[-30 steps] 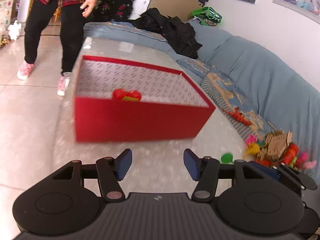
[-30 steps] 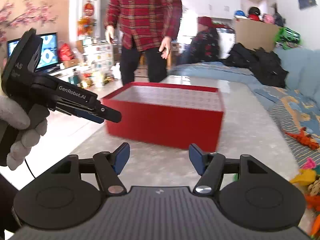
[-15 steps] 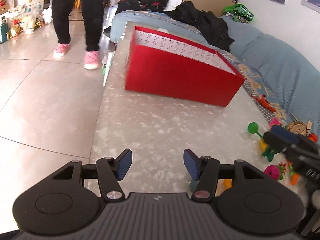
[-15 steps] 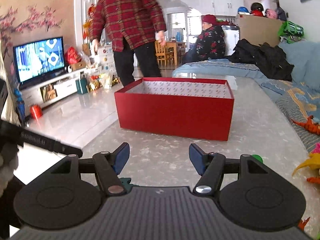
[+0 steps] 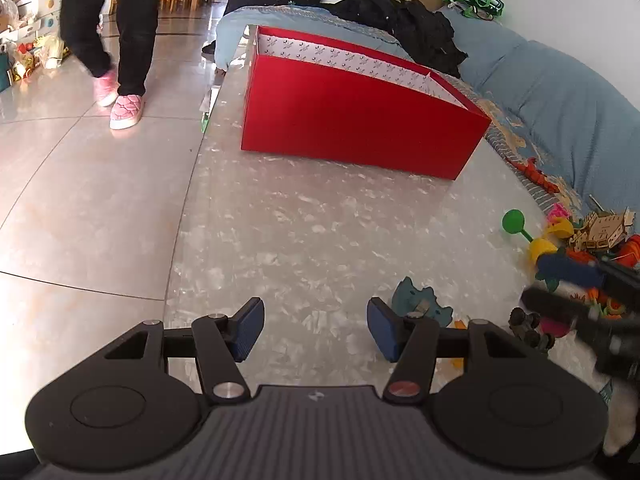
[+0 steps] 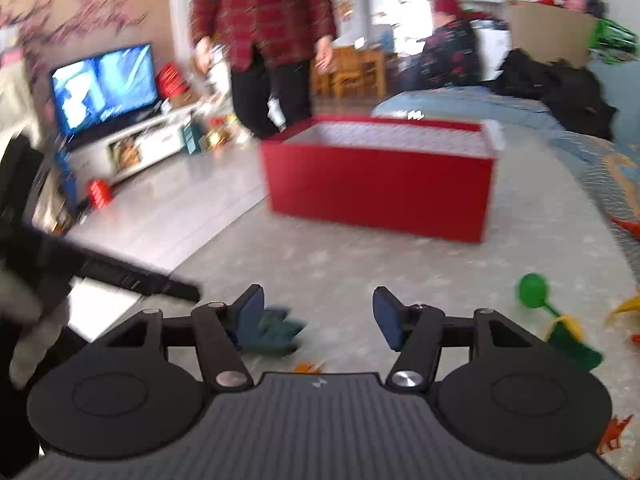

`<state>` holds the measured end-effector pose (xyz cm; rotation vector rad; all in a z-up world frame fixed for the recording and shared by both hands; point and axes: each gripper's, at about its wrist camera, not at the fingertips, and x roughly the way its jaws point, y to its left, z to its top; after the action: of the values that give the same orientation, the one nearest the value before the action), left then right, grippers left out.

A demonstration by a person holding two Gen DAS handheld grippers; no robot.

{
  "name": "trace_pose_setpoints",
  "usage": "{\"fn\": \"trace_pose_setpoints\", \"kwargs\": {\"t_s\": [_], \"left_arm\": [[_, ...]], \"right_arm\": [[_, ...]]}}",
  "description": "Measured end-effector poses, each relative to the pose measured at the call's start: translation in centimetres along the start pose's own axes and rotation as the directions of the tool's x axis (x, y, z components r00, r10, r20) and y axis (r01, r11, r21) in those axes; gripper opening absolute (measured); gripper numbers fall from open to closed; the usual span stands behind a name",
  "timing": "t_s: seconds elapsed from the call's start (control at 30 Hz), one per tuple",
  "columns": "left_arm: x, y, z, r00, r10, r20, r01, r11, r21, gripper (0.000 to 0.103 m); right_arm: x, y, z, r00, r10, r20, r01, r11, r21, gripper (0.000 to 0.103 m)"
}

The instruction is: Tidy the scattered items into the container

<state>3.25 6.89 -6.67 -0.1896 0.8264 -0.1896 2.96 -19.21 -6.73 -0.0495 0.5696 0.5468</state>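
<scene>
1. The left tongs (image 5: pixel 315 327) hover over the near bench (image 5: pixel 320 232), blue pads wide apart, nothing between them.
2. A teal toy (image 5: pixel 416 300) lies flat on the bench just beyond their right pad.
3. The red box (image 5: pixel 360 120) stands open at the far end, well apart from the toys.
4. The right tongs (image 6: pixel 318 316) are spread too and empty; their view is blurred.
5. A green-ended rattle (image 5: pixel 520 228) lies near the bench's right edge.
6. Beside it a heap of toys (image 5: pixel 592 248) crowds that edge, against the blue sofa (image 5: pixel 560 112).
7. An orange lizard (image 5: pixel 536 172) lies on the sofa, right of the box.
</scene>
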Motion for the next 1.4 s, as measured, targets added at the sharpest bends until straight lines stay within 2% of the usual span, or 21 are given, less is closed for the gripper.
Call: {"fn": "trace_pose_setpoints", "kwargs": {"t_s": [0.1, 0.27, 0.4, 0.63, 0.83, 0.93, 1.07, 1.13, 1.2, 1.27, 1.4], "left_arm": [[0.2, -0.3, 0.0, 1.0, 0.004, -0.006, -0.004, 1.0, 0.016, 0.06], [1.0, -1.2, -0.2, 1.0, 0.011, -0.023, -0.01, 0.998, 0.066, 0.06], [1.8, -2.0, -0.2, 0.999, 0.014, -0.039, -0.01, 0.995, 0.096, 0.06], [3.5, -4.1, -0.1, 0.997, -0.012, -0.07, 0.022, 0.989, 0.147, 0.06], [5.6, -7.5, 0.2, 0.991, -0.062, -0.12, 0.085, 0.978, 0.193, 0.06], [6.8, -9.7, 0.3, 0.985, -0.091, -0.144, 0.12, 0.97, 0.212, 0.06], [8.1, -12.5, 0.5, 0.977, -0.128, -0.173, 0.166, 0.959, 0.23, 0.06], [8.0, -13.3, 0.7, 0.978, -0.125, -0.17, 0.164, 0.955, 0.245, 0.059], [8.0, -14.1, 1.0, 0.979, -0.121, -0.166, 0.162, 0.952, 0.261, 0.06], [7.5, -14.4, 1.3, 0.98, -0.121, -0.159, 0.161, 0.949, 0.27, 0.06], [6.2, -13.9, 2.0, 0.984, -0.116, -0.135, 0.148, 0.952, 0.267, 0.06]], "right_arm": [[0.6, 2.0, -0.9, 0.997, 0.056, -0.043, -0.058, 0.998, -0.027, 0.047], [2.6, 5.0, -3.0, 0.983, 0.102, -0.155, -0.115, 0.991, -0.075, 0.046], [3.3, 5.8, -3.8, 0.978, 0.093, -0.186, -0.112, 0.989, -0.095, 0.046], [3.7, 4.1, -3.7, 0.978, 0.003, -0.209, -0.013, 0.999, -0.046, 0.046], [2.9, 1.3, -3.8, 0.968, -0.11, -0.225, 0.115, 0.993, 0.008, 0.045], [2.3, -0.8, -4.0, 0.956, -0.173, -0.237, 0.19, 0.98, 0.051, 0.045], [1.2, -4.2, -4.3, 0.927, -0.282, -0.247, 0.312, 0.945, 0.093, 0.045], [0.4, -5.6, -4.2, 0.914, -0.328, -0.24, 0.362, 0.925, 0.114, 0.046], [-0.6, -6.6, -3.9, 0.915, -0.338, -0.222, 0.374, 0.916, 0.147, 0.046], [-1.4, -6.7, -3.7, 0.928, -0.317, -0.197, 0.35, 0.922, 0.165, 0.046], [-1.7, -5.2, -3.3, 0.943, -0.29, -0.161, 0.312, 0.941, 0.132, 0.048]]}}
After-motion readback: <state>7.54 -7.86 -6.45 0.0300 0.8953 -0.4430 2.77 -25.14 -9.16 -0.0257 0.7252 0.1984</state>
